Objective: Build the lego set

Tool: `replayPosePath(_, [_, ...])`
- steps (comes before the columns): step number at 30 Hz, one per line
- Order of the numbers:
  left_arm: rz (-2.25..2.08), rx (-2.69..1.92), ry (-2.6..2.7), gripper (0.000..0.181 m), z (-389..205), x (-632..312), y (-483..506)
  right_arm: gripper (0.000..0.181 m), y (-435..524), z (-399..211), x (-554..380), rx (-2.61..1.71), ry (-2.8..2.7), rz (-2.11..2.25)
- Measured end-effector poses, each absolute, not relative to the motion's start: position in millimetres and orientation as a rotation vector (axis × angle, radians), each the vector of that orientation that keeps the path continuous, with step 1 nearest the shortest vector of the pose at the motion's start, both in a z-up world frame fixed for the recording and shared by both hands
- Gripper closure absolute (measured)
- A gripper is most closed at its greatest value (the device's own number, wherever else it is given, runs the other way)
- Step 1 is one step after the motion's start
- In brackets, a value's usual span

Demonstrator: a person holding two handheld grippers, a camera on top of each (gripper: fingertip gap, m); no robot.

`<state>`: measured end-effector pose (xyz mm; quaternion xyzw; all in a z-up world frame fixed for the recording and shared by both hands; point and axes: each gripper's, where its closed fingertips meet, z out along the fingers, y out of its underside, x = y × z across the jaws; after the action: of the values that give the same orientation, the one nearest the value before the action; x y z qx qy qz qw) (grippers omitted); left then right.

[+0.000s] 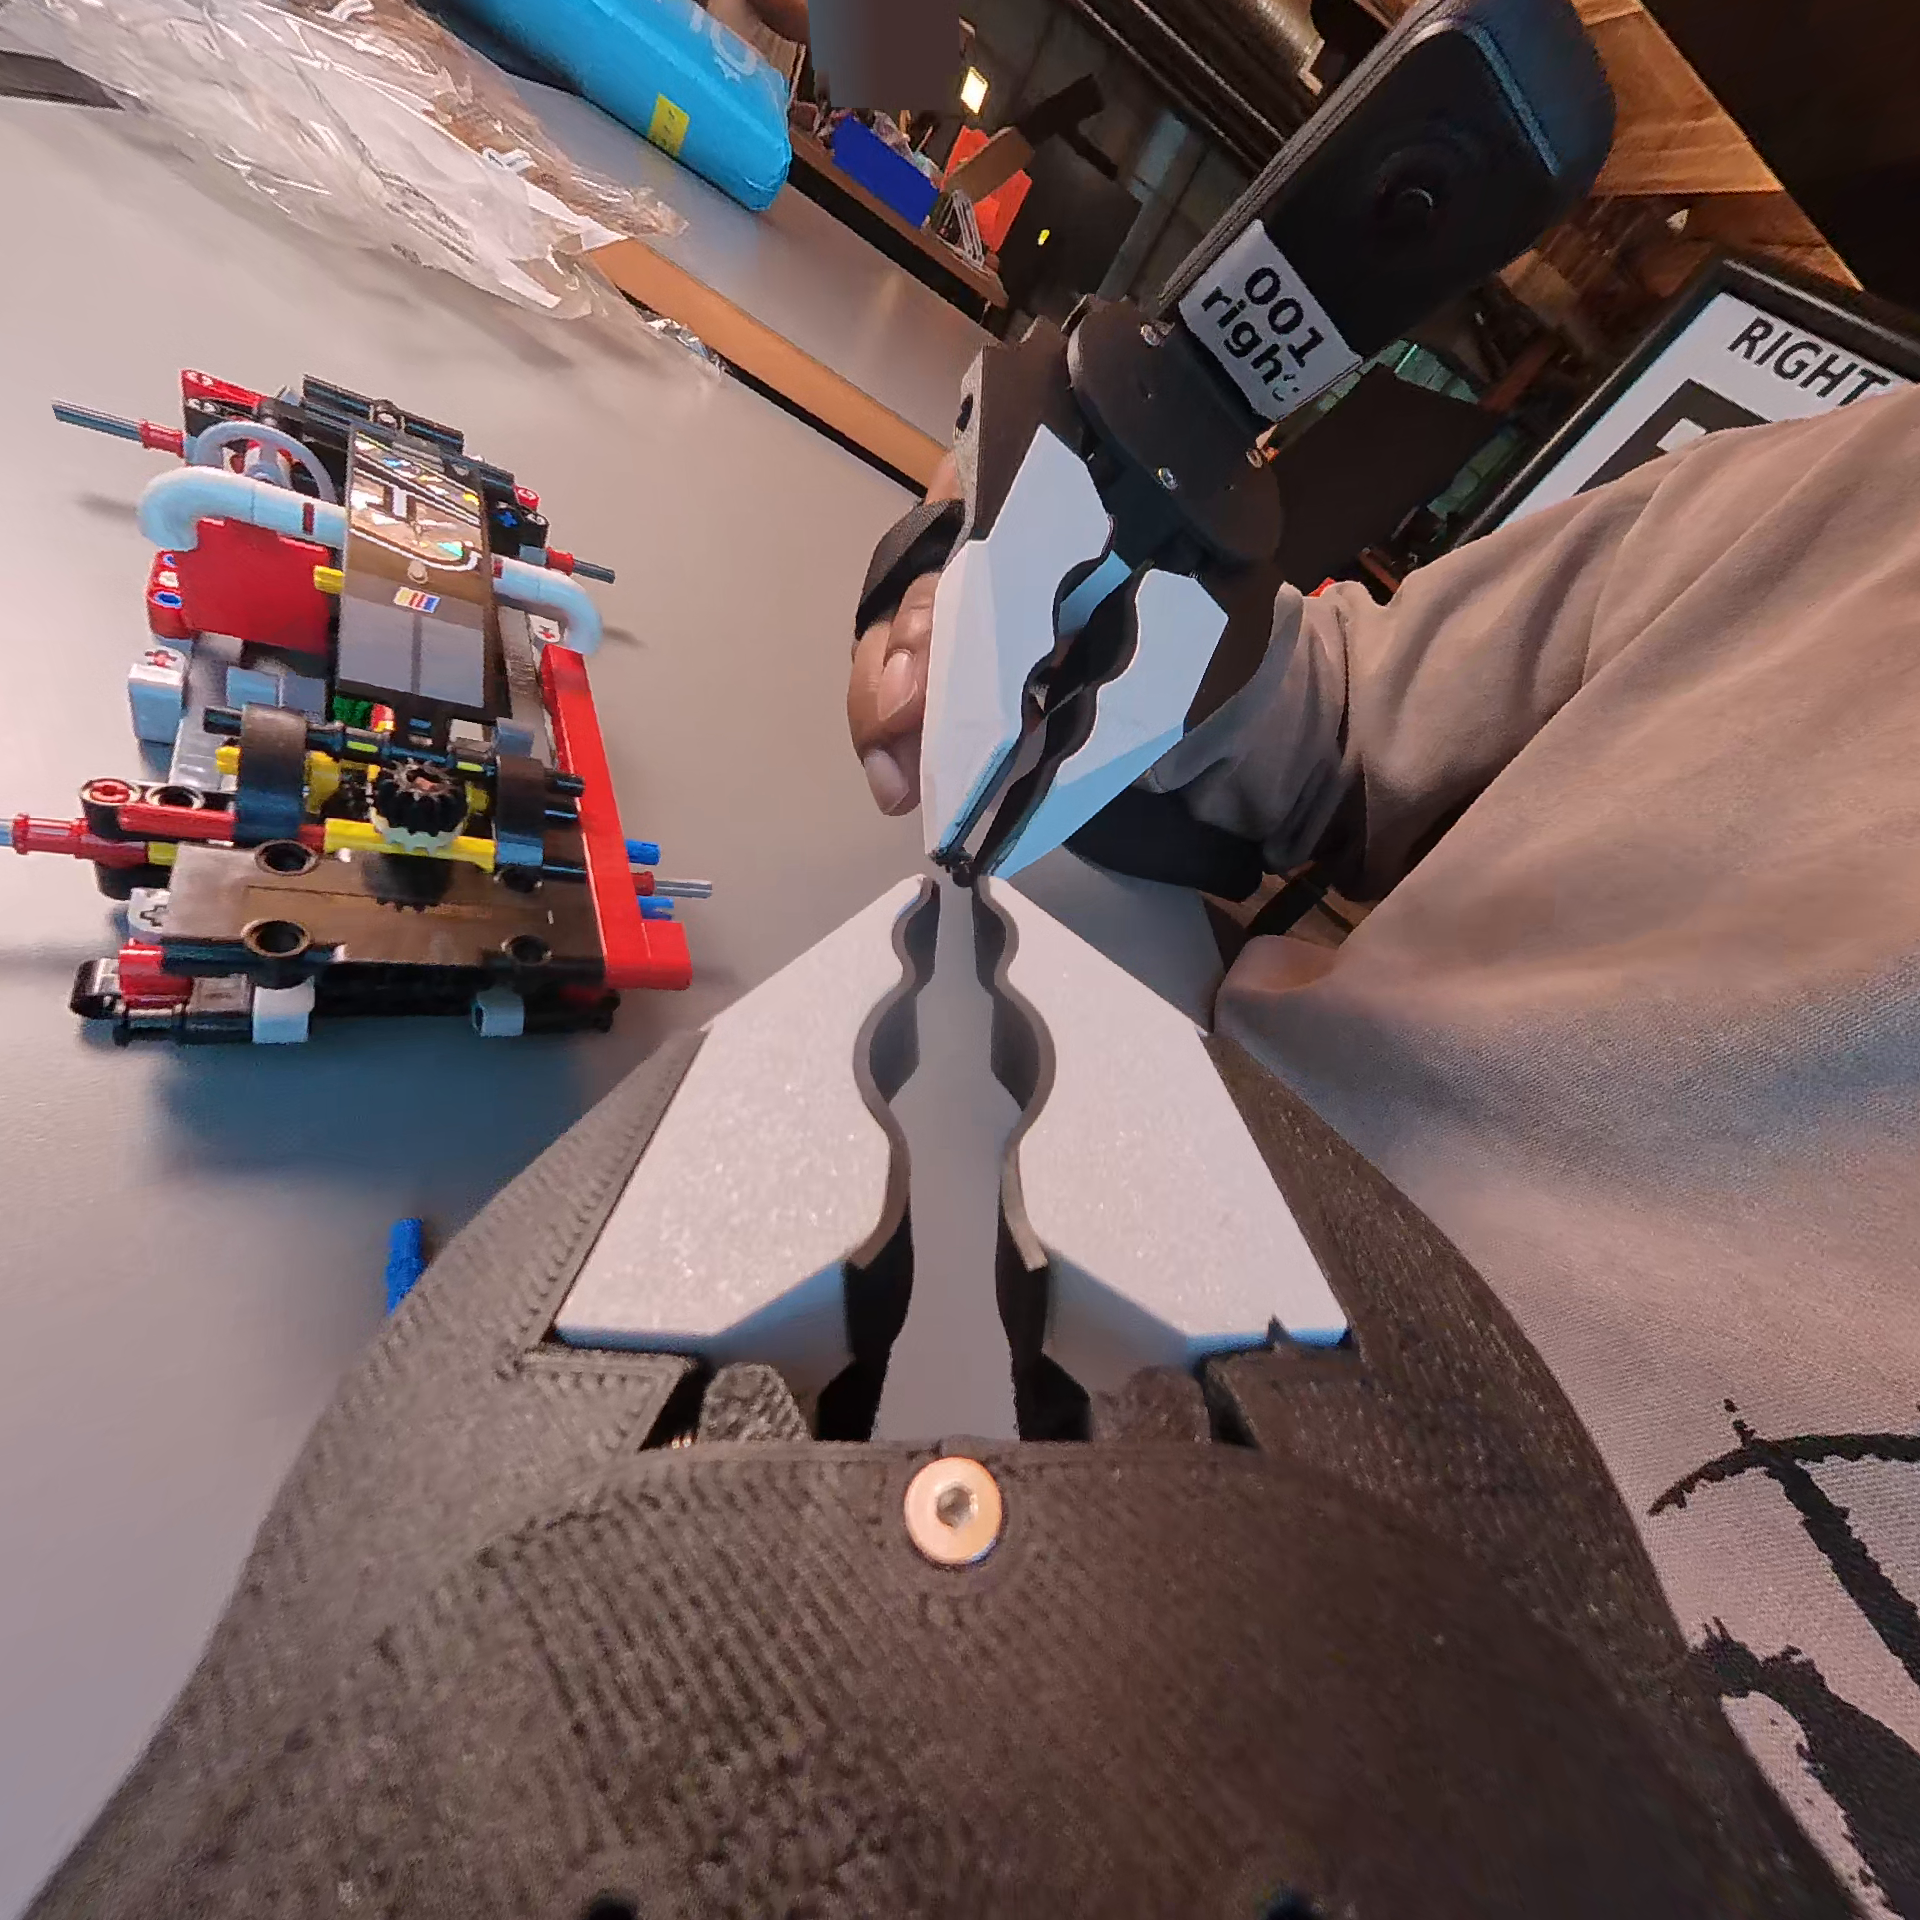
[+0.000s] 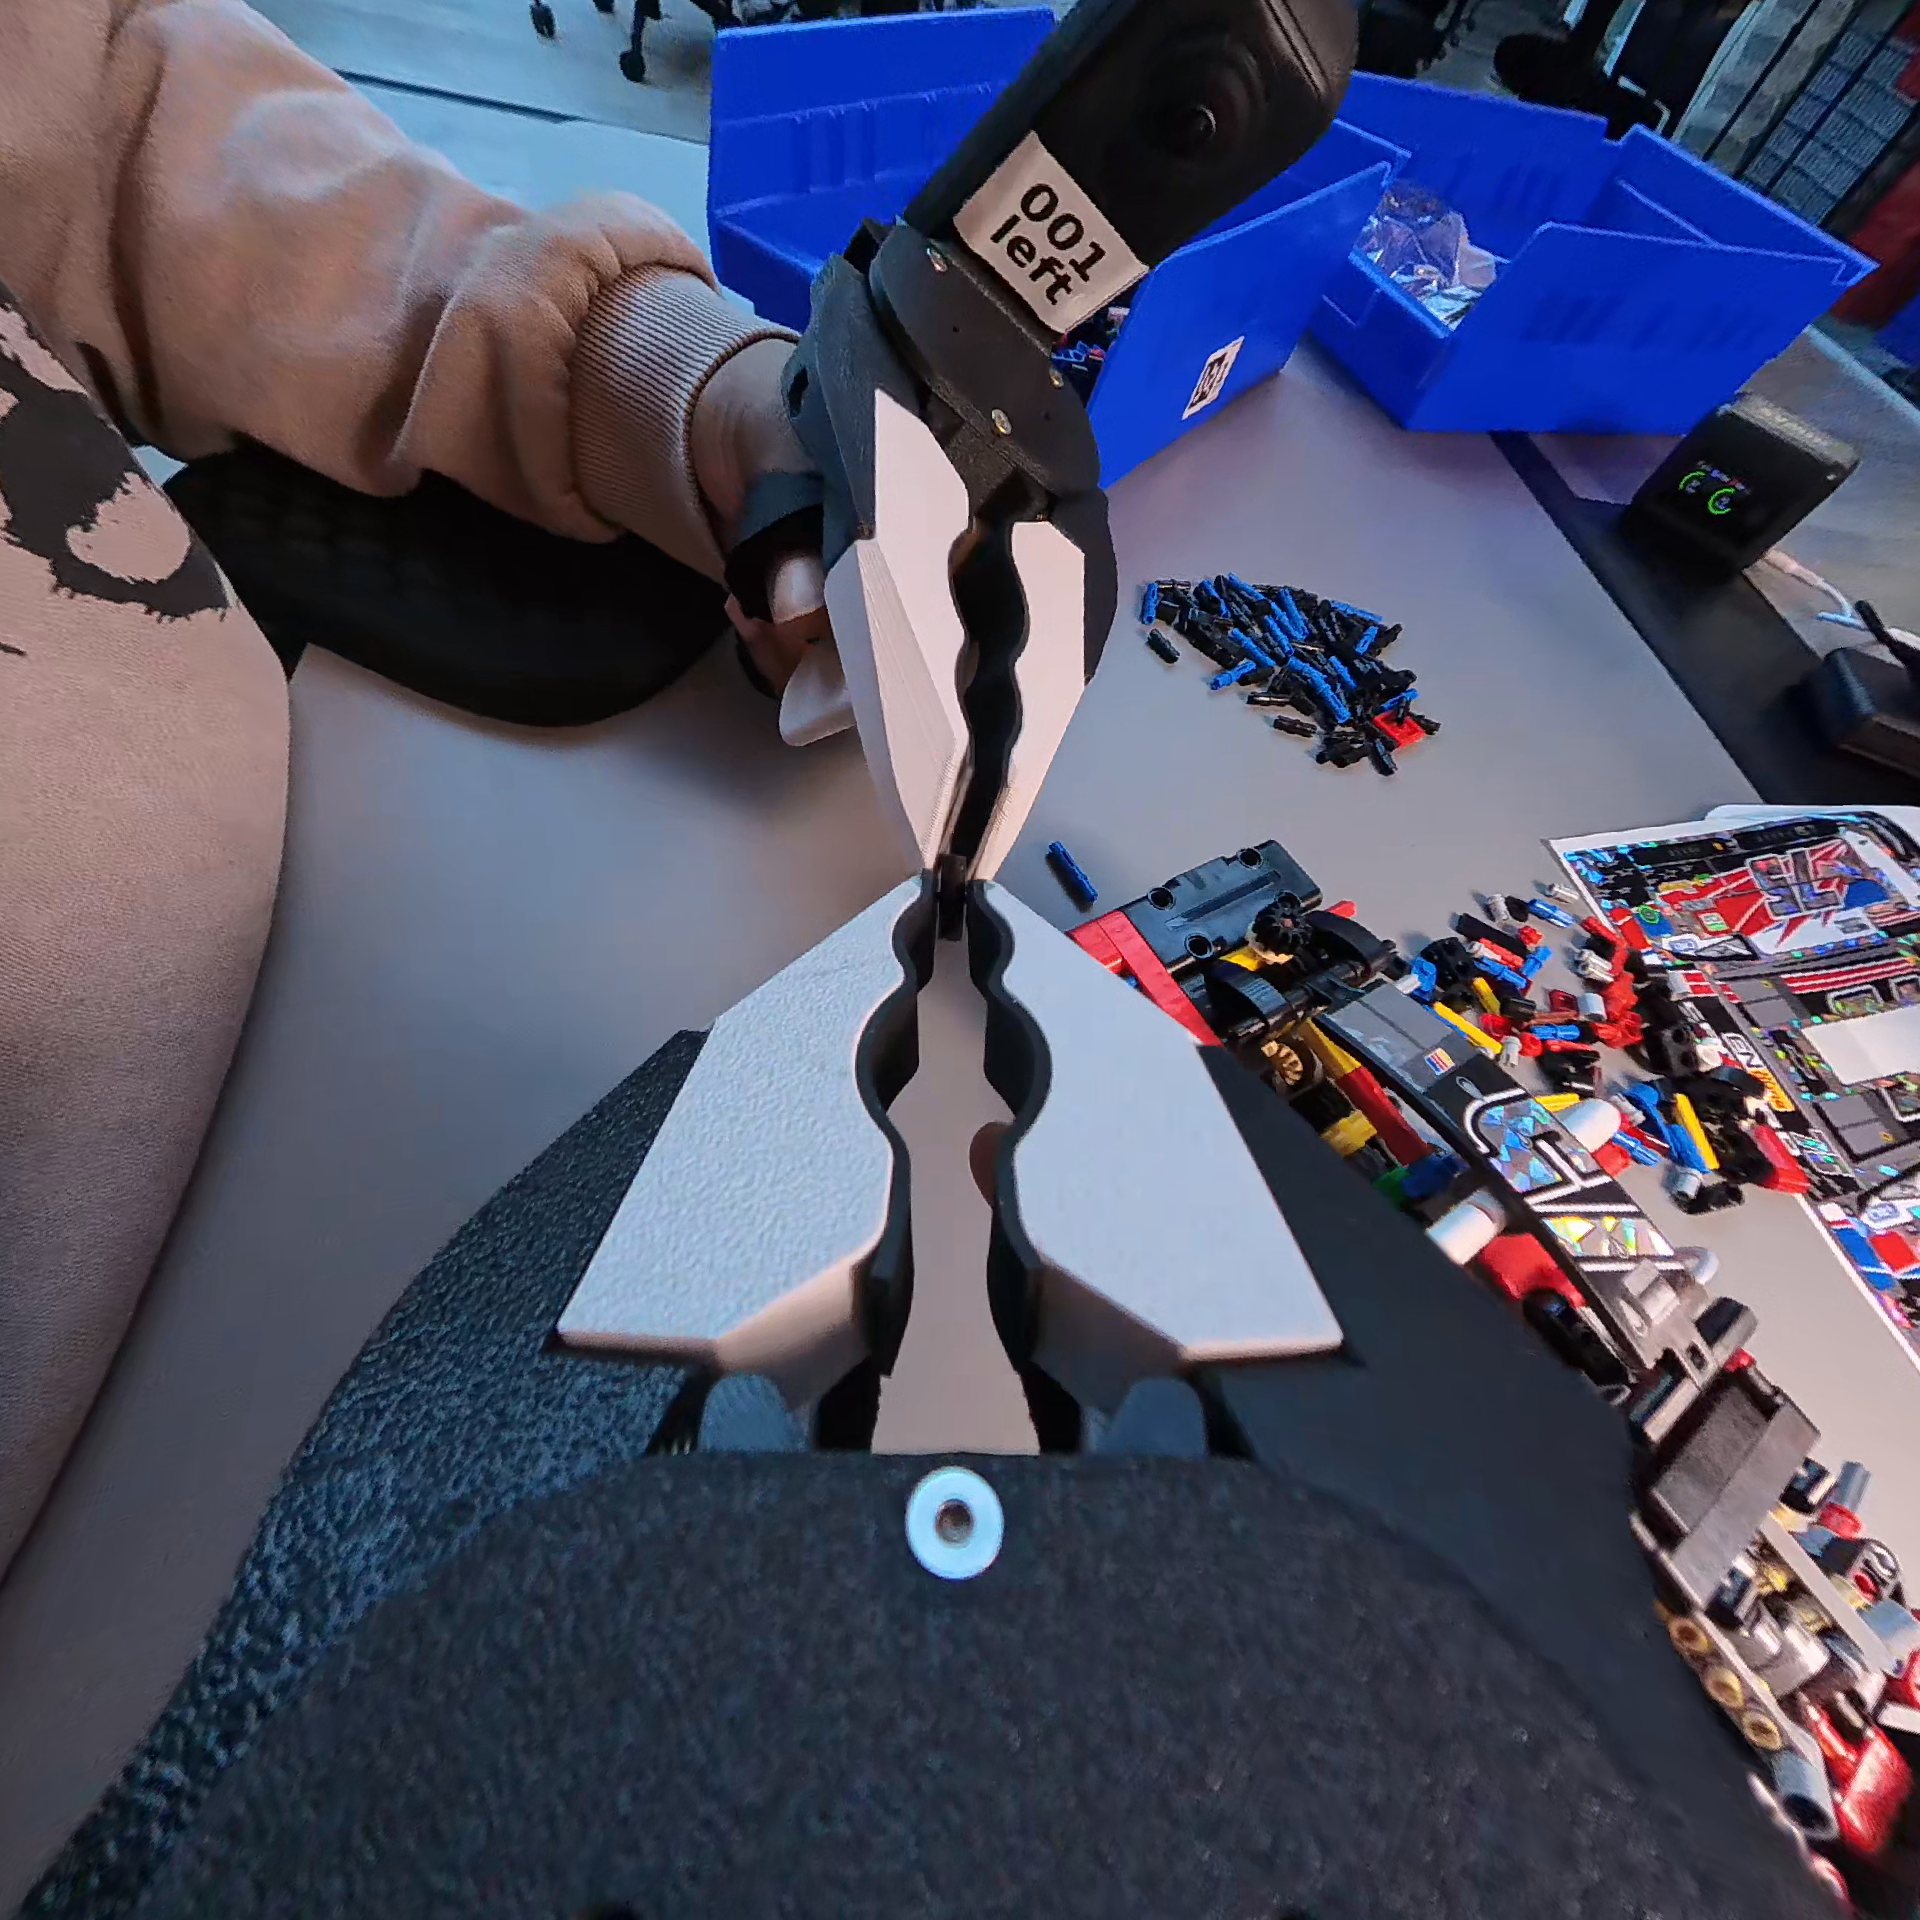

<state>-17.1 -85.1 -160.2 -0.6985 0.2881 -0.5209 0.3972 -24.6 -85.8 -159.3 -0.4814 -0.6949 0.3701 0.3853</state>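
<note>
model (image 1: 374,727): sitting flat on the table (image 1: 748,540), left of both tools, nobody touching it
done: chassis is looking well along, with red side beam, gears, axles and dark top panels fitted
left: plenty, judging by the loose parts (image 2: 1558,997) lying past the model, the pin pile (image 2: 1288,665) and the sticker sheet (image 2: 1766,894) waiting beside them
pin (image 2: 951,904): small black one, hanging in the air between the two tool tips, near the table's near edge
right gripper (image 2: 948,899): tips nearly together, looking to be pinching the pin
left gripper (image 1: 951,894): tips narrowly parted, meeting the pin's far end; can't tell whether it is gripping
step: probably passing or re-seating the pin before it goes into the model
room: bare table showing under and behind the tools, so working space is looking fine
clutter: blue pin (image 2: 1070,871) lying just beside the model; bins (image 2: 1558,312) and bags (image 1: 364,156) sitting well apart
edge: tools are working close to the person's sleeve and the near edge; a dropped pin is risking rolling off
</note>
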Motion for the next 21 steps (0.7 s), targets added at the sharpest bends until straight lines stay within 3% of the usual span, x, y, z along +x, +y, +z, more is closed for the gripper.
replayPosePath(9, [-1.390,-1.779,0.716,0.172,-160.7,-13.0,-88.3,0.178,-87.5,-164.8,-23.6,-1.178,-1.816,0.835])
replayPosePath(21, [-1.686,-1.790,0.531,0.179,-157.1,-15.4,-89.1,0.177,-91.5,-161.7,-23.9,-1.074,-1.781,0.851])
